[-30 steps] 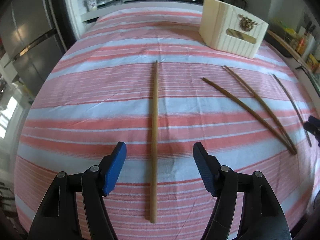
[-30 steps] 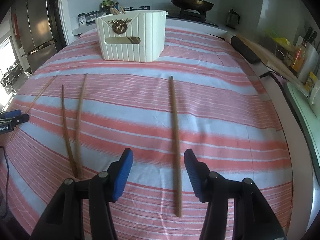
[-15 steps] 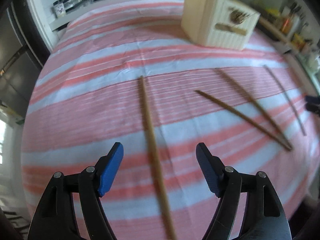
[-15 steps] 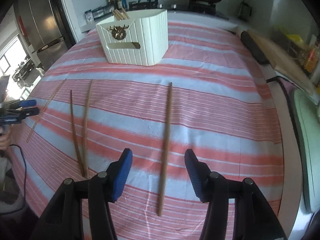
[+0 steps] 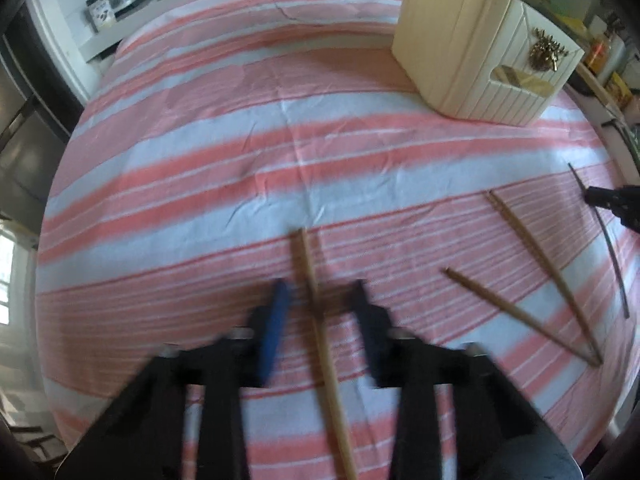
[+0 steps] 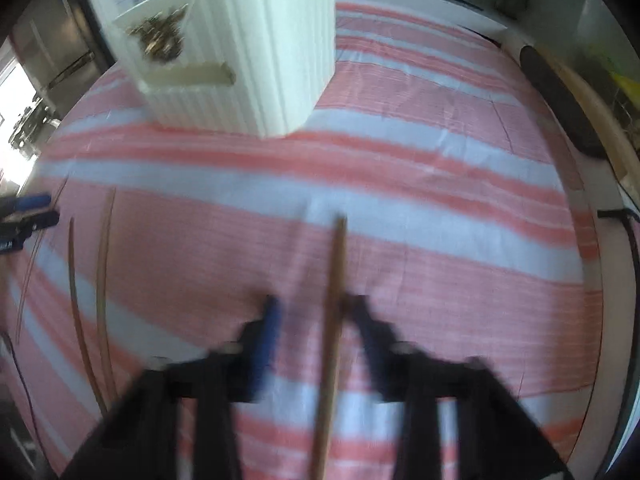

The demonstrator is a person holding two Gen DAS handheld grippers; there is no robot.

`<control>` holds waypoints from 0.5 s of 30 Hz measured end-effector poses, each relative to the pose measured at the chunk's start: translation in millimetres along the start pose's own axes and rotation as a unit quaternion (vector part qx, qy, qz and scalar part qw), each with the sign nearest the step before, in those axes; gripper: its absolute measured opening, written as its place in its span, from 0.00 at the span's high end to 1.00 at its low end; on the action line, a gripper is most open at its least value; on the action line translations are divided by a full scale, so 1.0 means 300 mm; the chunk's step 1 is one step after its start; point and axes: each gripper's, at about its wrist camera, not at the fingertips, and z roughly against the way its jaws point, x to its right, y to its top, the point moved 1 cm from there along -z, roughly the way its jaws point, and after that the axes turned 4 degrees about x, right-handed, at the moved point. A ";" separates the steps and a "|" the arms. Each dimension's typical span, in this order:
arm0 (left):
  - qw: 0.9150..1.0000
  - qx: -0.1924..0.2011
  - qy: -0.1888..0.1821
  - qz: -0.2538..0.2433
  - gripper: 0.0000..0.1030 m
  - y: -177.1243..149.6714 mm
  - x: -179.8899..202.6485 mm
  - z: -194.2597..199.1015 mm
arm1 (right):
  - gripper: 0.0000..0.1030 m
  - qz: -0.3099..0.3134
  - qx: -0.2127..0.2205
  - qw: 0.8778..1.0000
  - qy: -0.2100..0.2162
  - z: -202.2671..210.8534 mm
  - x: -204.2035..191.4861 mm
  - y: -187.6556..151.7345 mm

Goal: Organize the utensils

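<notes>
A light wooden chopstick [image 5: 320, 320] lies on the striped cloth between the fingers of my left gripper [image 5: 320, 296], which is open and blurred. Two more chopsticks [image 5: 536, 256] form a V to its right, with a thin dark one [image 5: 608, 240] beyond. A cream utensil holder [image 5: 480, 52] stands at the back right. In the right wrist view my right gripper [image 6: 316, 312] is open around another chopstick [image 6: 334, 312], close to its right finger. The holder [image 6: 248, 48] stands close ahead on the left.
The red and white striped cloth [image 5: 240, 140] covers the table. The other gripper's tip [image 5: 612, 200] shows at the right edge of the left view, and at the left edge of the right view [image 6: 28, 216]. A dark roll [image 6: 560, 100] lies along the table's right edge.
Both grippers have moved forward and down along their chopsticks, and their jaws have narrowed around them. The holder looms much closer in the right wrist view.
</notes>
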 end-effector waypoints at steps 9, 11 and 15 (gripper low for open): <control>0.997 0.073 -0.017 0.028 0.96 -0.005 -0.003 0.138 | 0.95 -0.027 0.079 0.996 0.038 0.160 -0.007 -0.007; 0.994 0.103 -0.023 0.029 0.96 -0.009 -0.003 0.223 | 0.95 -0.029 0.110 0.992 0.049 0.251 -0.009 -0.018; 0.988 0.150 -0.036 0.031 0.96 -0.018 -0.016 0.372 | 0.95 -0.022 0.158 0.985 0.059 0.395 -0.012 -0.045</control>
